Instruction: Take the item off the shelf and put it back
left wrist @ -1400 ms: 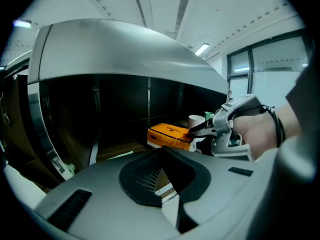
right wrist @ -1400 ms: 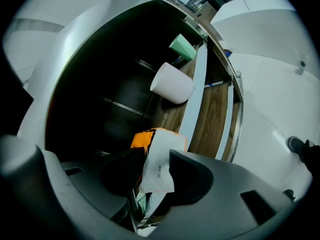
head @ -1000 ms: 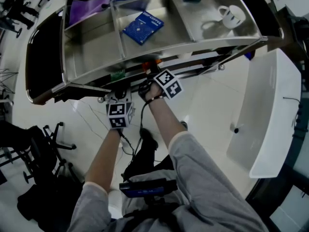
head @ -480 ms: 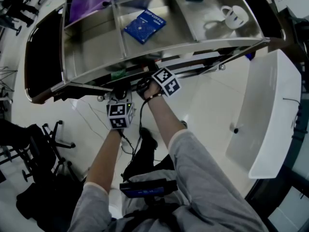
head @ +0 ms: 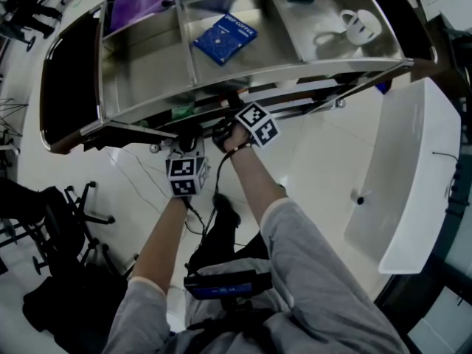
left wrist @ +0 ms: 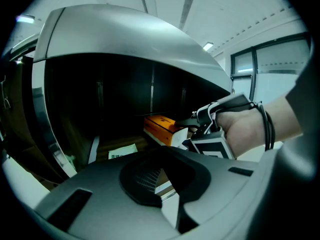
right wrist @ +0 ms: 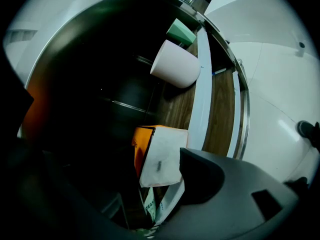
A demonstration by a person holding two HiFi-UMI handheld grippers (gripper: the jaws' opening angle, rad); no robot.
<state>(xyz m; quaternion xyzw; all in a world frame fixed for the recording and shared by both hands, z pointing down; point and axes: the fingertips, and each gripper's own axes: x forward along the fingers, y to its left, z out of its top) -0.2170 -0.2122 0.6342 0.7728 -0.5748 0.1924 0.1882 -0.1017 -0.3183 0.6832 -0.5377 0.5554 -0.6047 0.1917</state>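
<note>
An orange box with a white end (right wrist: pixel 161 160) lies on the wooden lower shelf (right wrist: pixel 220 109), under the steel top shelf (head: pixel 147 72). My right gripper (right wrist: pixel 120 154) reaches in around it. Its jaws have just been opening; the box sits between them with a dark gap on the left side, so the gripper is open. The left gripper view shows the same box (left wrist: pixel 159 129) with the right gripper (left wrist: pixel 189 125) at its end. My left gripper (left wrist: pixel 165 156) waits just outside the shelf front, shut and empty. From the head view I see the two marker cubes (head: pixel 257 124).
On the top shelf lie a blue coffee packet (head: pixel 225 37), a white mug (head: pixel 359 26) and a purple folder (head: pixel 136 6). Deeper on the lower shelf stand a white cup (right wrist: pixel 175 64) and a green one (right wrist: pixel 181 32). A white counter (head: pixel 413 168) is at the right.
Both hands stay at the shelf's front edge. Only the head view has shifted slightly.
</note>
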